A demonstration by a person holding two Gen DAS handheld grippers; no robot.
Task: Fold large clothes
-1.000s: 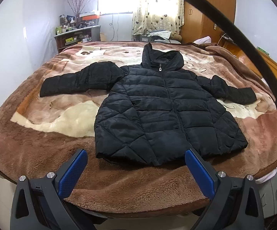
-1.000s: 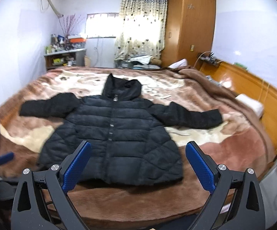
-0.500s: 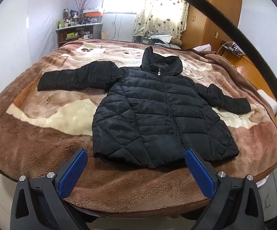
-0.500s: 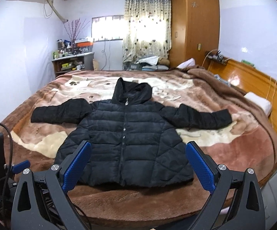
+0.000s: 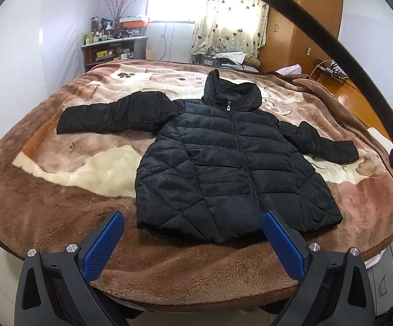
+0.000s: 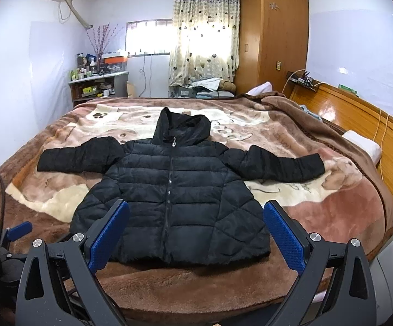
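Black puffer jacket (image 5: 231, 168) lies flat on bed (image 5: 46, 212), unfolded. Left tongs (image 5: 193, 240) & right tongs (image 6: 196, 231) released, empty; pinch sleeve cuffs first, w/ deep bite.

Left gripper (image 5: 193, 240) fingers spread wide, holding nothing — right gripper (image 6: 196, 231) likewise agape, level, side by side

Black quilted jacket (image 5: 231, 163), diamond stitching low, silver zip pull. I see blanket (image 5: 60, 203) brown, cream and pink patches, dark paw prints far side. My gripper pads (image 6: 109, 233) blue, dimpled; frames black. Curtain (image 6: 204, 35) cream with dark hearts. Wardrobe (image 6: 272, 32) orange-brown wood.
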